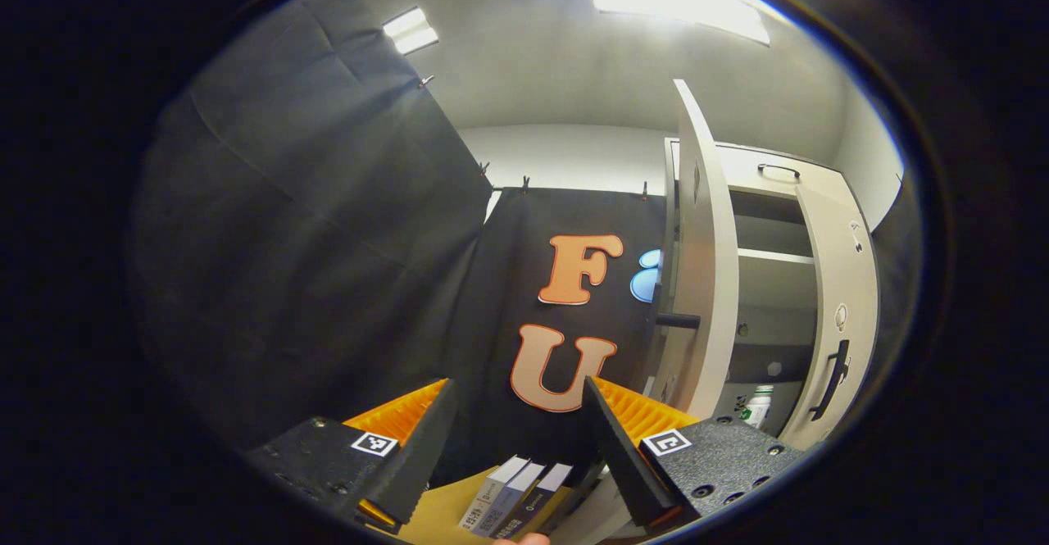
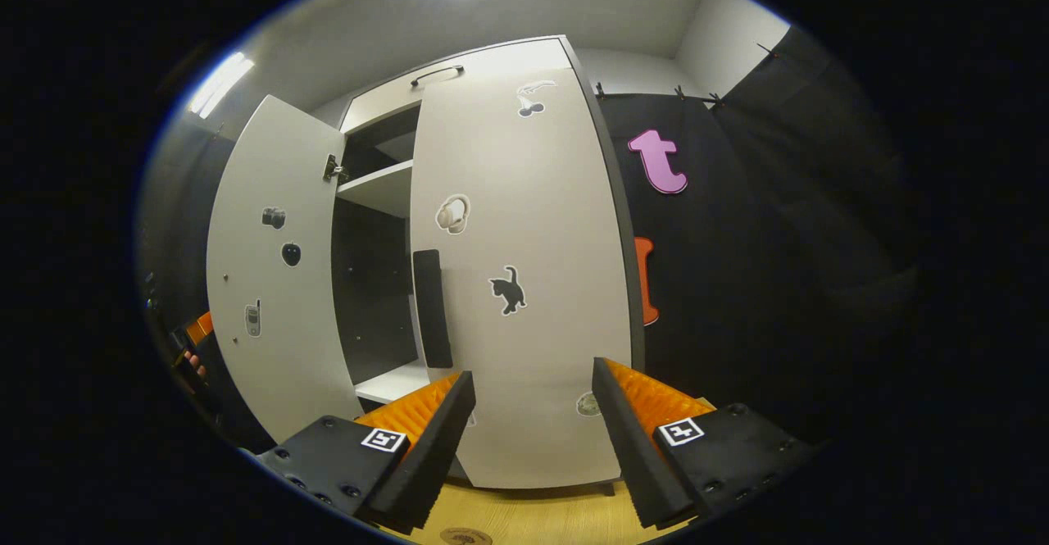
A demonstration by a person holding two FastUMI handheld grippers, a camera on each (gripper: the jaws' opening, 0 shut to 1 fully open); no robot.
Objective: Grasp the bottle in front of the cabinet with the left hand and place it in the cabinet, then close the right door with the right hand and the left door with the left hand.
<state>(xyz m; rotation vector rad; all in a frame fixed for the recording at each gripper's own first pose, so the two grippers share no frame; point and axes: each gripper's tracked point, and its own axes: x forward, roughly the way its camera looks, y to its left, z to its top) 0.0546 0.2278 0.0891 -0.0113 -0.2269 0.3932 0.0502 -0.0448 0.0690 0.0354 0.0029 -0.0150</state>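
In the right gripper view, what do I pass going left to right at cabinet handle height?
Open left door → dark cabinet inside → black handle → cat sticker on the right door → black cloth wall.

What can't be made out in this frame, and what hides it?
- Bottle, left gripper view: small, partly behind the left door; whether it stands fully on the shelf can't be told.
- Cabinet interior, right gripper view: mostly covered by the right door; the bottle's spot is hidden.
- Right door's gap to the frame: unclear.
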